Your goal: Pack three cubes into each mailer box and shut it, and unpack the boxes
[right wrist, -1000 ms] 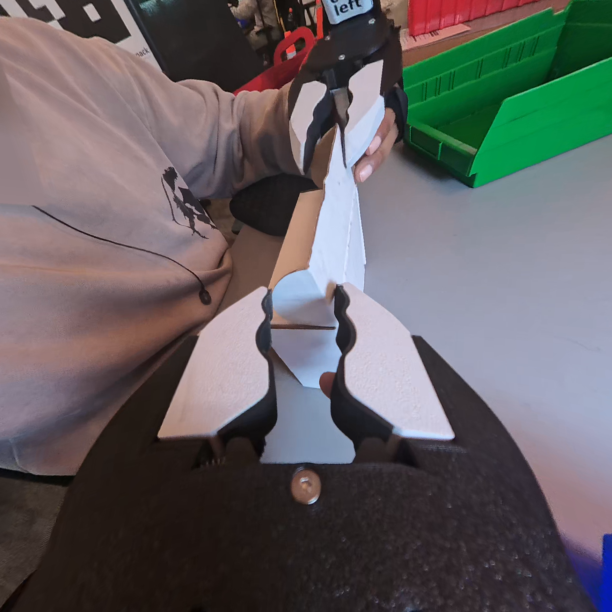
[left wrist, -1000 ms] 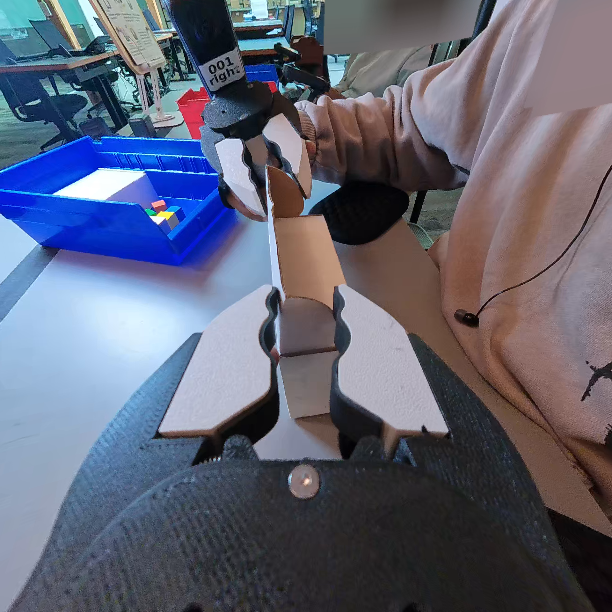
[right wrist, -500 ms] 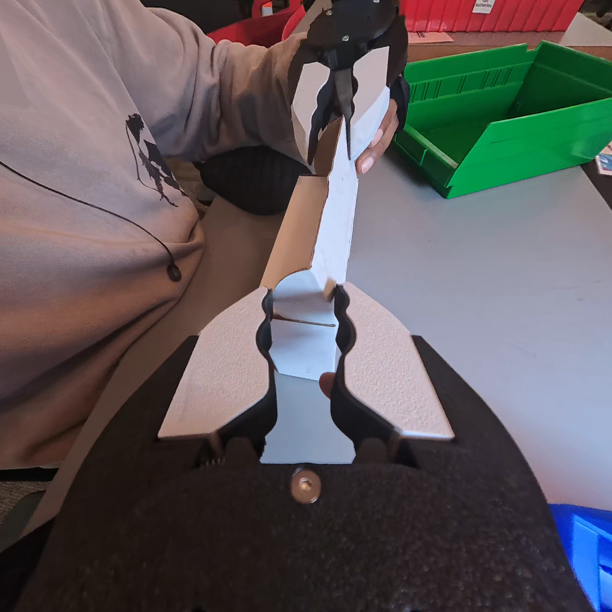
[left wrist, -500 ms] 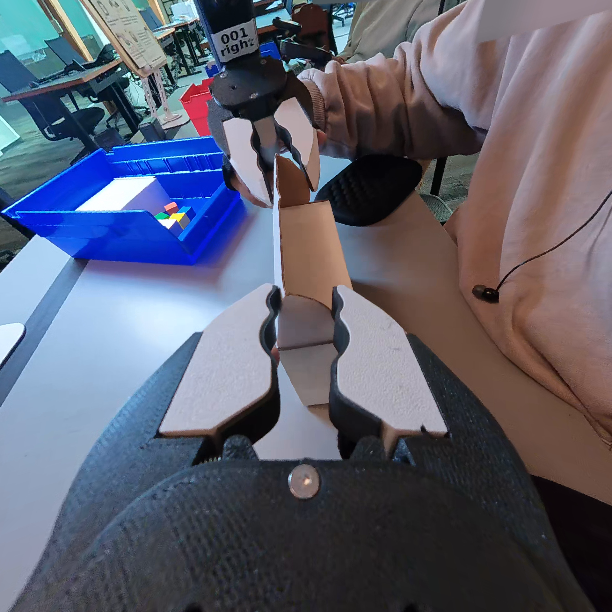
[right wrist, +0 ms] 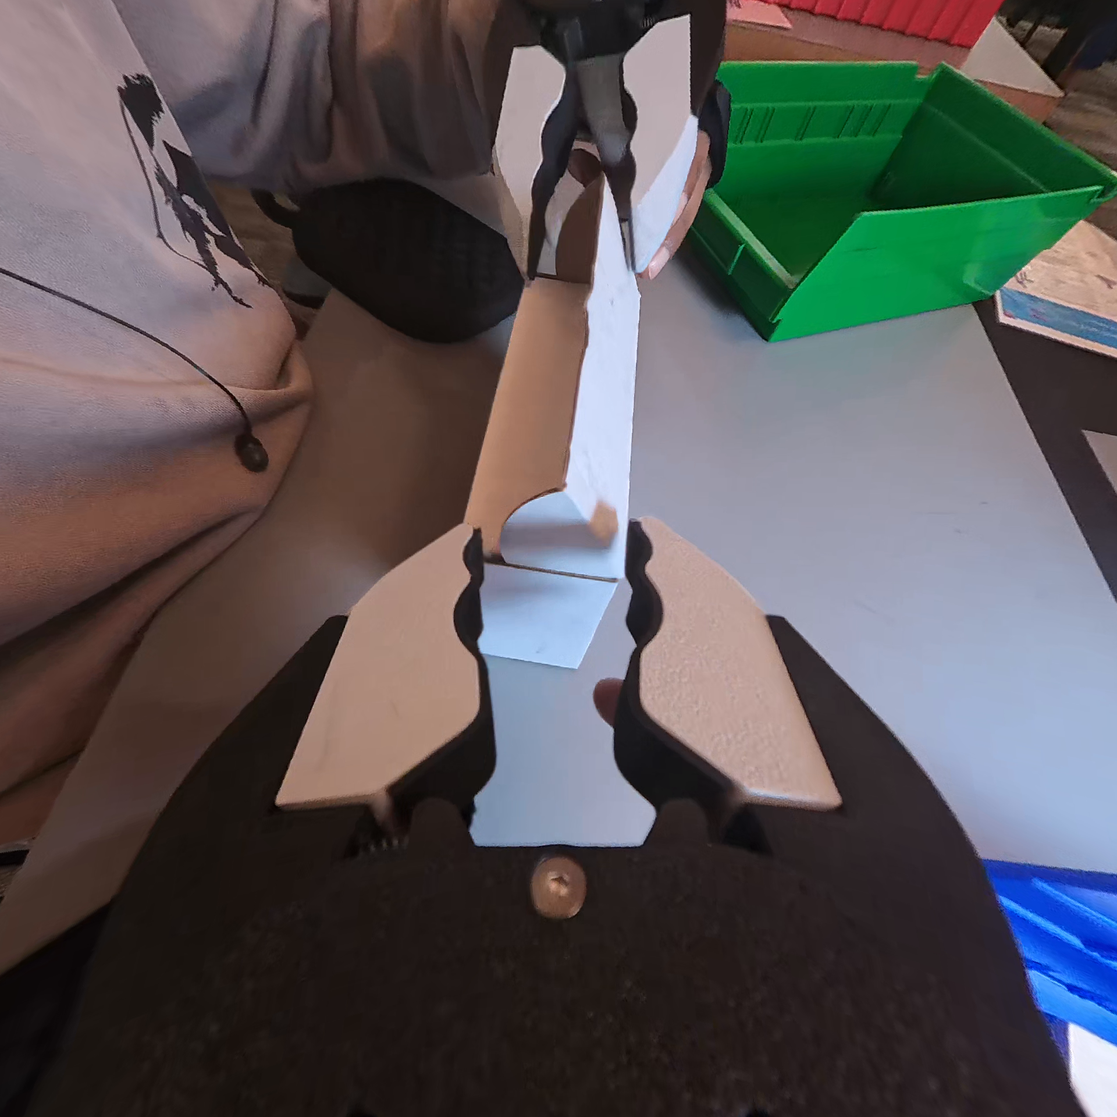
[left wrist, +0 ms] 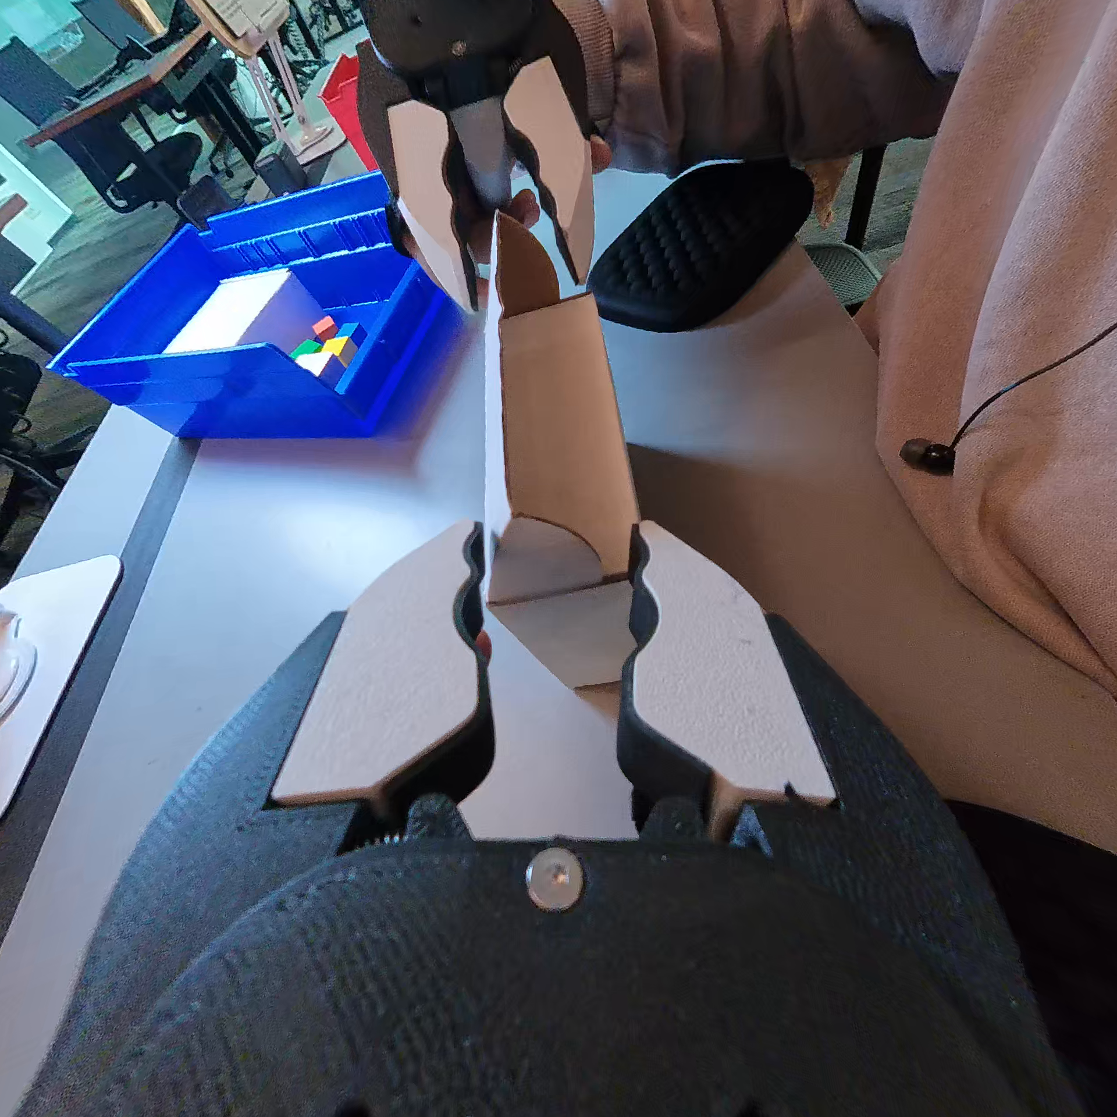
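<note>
A mailer box [left wrist: 562, 423], white outside and brown inside, hangs lengthwise between both grippers above the grey table [left wrist: 272, 544]. My left gripper [left wrist: 556, 532] is shut on its near end. My right gripper [left wrist: 523, 290] clasps the far end flap. In the right wrist view, my right gripper [right wrist: 553, 532] holds one end of the box [right wrist: 604, 393] and the left gripper [right wrist: 580, 269] holds the other. Several coloured cubes [left wrist: 326, 350] lie in a blue bin [left wrist: 242, 399] beside a white box [left wrist: 229, 314].
An empty green bin [right wrist: 876, 199] stands on the table past the box. A person's torso [left wrist: 997, 362] and a black armrest [left wrist: 695, 242] are close on one side. A white board [left wrist: 48, 634] lies at the table's left edge. Left tips to right tips: about 12 cm.
Both grippers have kept their hold and lifted the box higher above the table. The bins now show more from above.
</note>
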The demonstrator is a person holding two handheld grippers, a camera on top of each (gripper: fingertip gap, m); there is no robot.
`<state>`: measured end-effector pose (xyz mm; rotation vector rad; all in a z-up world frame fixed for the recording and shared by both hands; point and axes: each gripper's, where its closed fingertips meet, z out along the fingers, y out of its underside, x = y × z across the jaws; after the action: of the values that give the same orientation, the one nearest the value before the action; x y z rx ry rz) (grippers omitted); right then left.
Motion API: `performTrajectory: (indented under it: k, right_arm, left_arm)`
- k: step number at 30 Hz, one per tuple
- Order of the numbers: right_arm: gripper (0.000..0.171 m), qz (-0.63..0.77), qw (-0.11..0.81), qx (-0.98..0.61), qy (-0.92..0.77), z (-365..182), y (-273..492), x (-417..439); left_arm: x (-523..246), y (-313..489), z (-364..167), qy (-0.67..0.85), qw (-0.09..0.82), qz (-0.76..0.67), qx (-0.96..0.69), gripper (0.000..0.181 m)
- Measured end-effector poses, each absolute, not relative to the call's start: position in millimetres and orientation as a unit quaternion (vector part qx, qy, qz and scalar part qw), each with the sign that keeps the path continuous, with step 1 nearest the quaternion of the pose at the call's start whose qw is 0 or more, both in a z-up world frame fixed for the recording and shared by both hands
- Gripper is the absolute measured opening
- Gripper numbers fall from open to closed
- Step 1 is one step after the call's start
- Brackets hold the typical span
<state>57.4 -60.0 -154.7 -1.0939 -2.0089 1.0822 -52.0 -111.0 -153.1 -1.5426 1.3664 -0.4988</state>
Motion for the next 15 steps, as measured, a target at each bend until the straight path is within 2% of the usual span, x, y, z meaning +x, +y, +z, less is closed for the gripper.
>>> performTrajectory:
  k: [3,9,15]
  right_arm:
    - [0.050,0.407,0.327,-0.408,-0.749,-143.8,-62.8,59.4]
    - [0.050,0.353,0.382,-0.385,-0.762,-137.8,-79.7,62.2]
    - [0.051,0.274,0.408,-0.383,-0.782,-166.1,-86.2,62.7]
  left_arm:
    - [-51.3,-117.4,-144.9,0.553,0.509,-0.191,-0.631,0.055]
    - [-45.1,-125.4,-149.3,0.574,0.527,-0.090,-0.621,0.057]
    - [-45.6,-124.5,-173.2,0.600,0.522,0.022,-0.606,0.047]
